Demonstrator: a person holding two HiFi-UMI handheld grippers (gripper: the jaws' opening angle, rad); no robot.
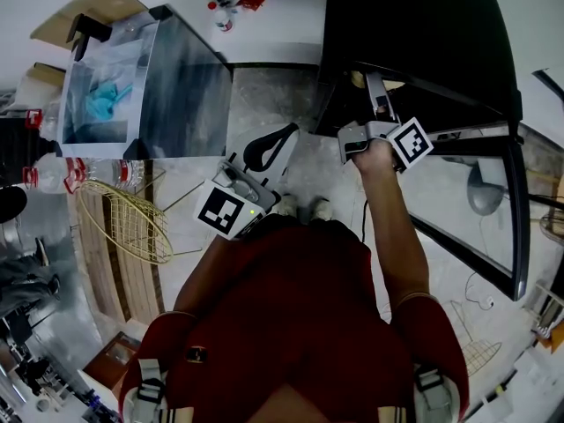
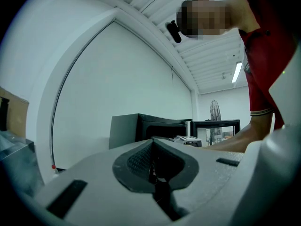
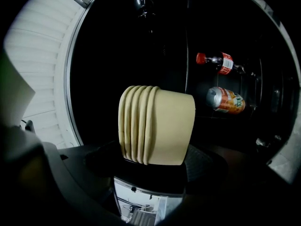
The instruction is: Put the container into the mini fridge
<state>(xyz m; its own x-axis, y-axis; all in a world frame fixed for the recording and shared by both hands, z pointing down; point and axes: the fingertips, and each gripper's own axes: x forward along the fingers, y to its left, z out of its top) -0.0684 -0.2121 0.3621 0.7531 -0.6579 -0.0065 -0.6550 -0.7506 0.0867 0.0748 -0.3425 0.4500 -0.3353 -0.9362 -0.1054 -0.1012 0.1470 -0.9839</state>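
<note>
A beige ribbed container (image 3: 157, 126) stands upright between the jaws of my right gripper (image 3: 153, 157), which is shut on its lower part. The dark inside of the black mini fridge (image 3: 117, 55) lies right behind it. In the head view the right gripper (image 1: 379, 95) reaches into the mouth of the mini fridge (image 1: 414, 25), whose door (image 1: 518, 192) hangs open to the right. A sliver of the container (image 1: 393, 85) shows past the jaws. My left gripper (image 1: 280, 141) hangs in front of the body, shut and empty; its own view has the closed jaws (image 2: 153, 166) aimed up at a white wall.
A cola bottle (image 3: 216, 61) and an orange can (image 3: 225, 100) lie in the fridge at the right. A clear box with blue items (image 1: 106, 95), water bottles (image 1: 62, 174) and a wire basket (image 1: 123, 223) sit at the left. A standing fan (image 2: 215, 112) is far off.
</note>
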